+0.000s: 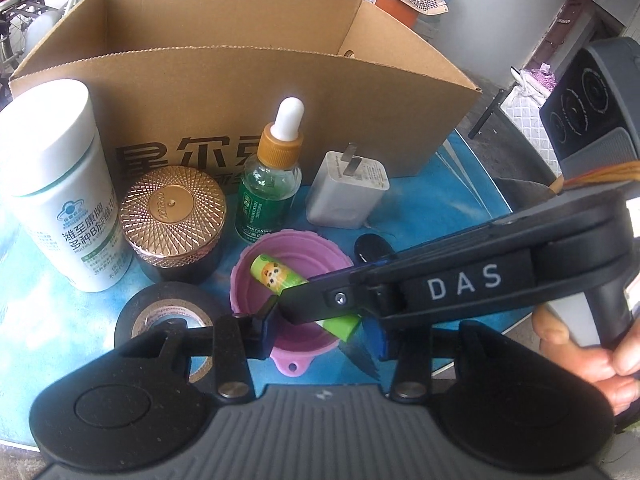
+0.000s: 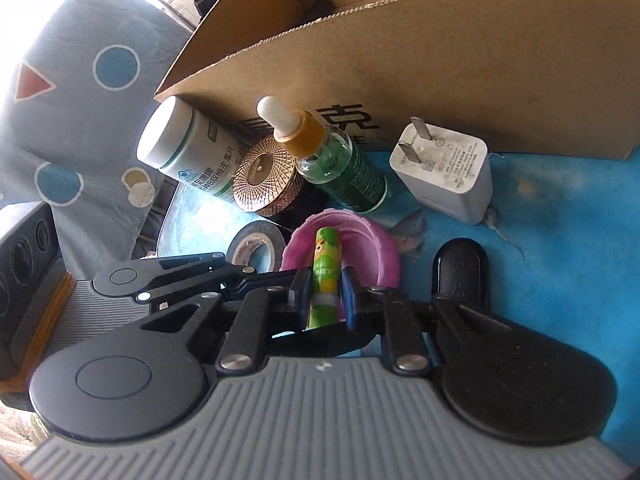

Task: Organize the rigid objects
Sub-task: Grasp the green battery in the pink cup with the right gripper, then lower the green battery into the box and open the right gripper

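Pink bowl (image 1: 294,280) sits on the blue desk (image 2: 560,240), near-centre, w/ a green lip-balm tube (image 2: 323,276) lying across it. Right gripper (image 2: 326,300) has its jaws narrow, pinched on the tube's lower half; the tube's cartoon-print end points far, toward the box. In the left wrist view the right gripper comes in from the right & covers the tube's middle. Left gripper (image 1: 324,332) straddles the bowl's near rim, jaws partly apart; can't tell whether they touch the rim.

Cardboard box (image 1: 240,80) stands at the far side, open top; what's inside can't be made out. Row in front of it, left to right: white vitamin bottle (image 1: 60,188), rose-gold lidded jar (image 1: 173,208), green dropper bottle (image 1: 272,184), white charger (image 1: 346,190) w/ prongs up. Black tape roll (image 1: 160,312) lies just left of the bowl. Small black oval fob (image 2: 460,270) lies right of the bowl, on the desk.
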`<state>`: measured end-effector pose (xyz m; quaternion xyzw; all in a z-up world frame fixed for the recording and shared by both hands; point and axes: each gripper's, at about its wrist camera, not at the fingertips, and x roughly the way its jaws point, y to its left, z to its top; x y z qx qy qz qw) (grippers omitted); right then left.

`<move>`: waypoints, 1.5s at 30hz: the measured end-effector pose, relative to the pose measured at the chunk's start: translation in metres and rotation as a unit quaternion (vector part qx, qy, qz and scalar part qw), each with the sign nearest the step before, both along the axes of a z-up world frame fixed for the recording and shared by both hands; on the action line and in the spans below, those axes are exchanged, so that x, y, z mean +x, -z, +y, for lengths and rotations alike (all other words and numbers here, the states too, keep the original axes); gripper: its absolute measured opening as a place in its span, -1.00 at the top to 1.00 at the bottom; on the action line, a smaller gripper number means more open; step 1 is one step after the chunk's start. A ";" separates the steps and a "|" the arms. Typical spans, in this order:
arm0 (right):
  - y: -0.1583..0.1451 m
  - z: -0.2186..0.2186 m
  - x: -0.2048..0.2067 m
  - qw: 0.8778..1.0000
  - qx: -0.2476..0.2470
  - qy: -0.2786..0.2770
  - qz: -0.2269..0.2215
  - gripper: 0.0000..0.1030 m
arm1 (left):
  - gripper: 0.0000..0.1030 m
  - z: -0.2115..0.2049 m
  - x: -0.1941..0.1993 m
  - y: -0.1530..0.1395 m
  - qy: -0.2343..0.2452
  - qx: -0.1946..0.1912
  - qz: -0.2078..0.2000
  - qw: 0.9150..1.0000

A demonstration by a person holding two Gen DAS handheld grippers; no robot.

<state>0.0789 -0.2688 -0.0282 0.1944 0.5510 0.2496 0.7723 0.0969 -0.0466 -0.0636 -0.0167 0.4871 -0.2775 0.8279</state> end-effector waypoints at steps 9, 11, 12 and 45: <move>-0.039 -0.007 -0.023 0.999 0.021 0.004 -0.041 0.72 | 0.15 0.011 -0.020 -0.044 0.007 -0.007 -0.038 0.999; -0.061 -0.006 -0.027 0.997 0.027 0.001 -0.069 0.72 | 0.15 0.015 -0.023 -0.066 0.007 -0.005 -0.063 0.998; -0.071 -0.005 -0.027 0.996 0.029 0.000 -0.083 0.72 | 0.15 0.017 -0.024 -0.077 0.007 -0.004 -0.075 0.997; 0.009 0.036 0.248 0.986 0.061 0.077 0.132 0.66 | 0.13 0.033 0.217 -0.069 -0.081 0.057 0.063 0.993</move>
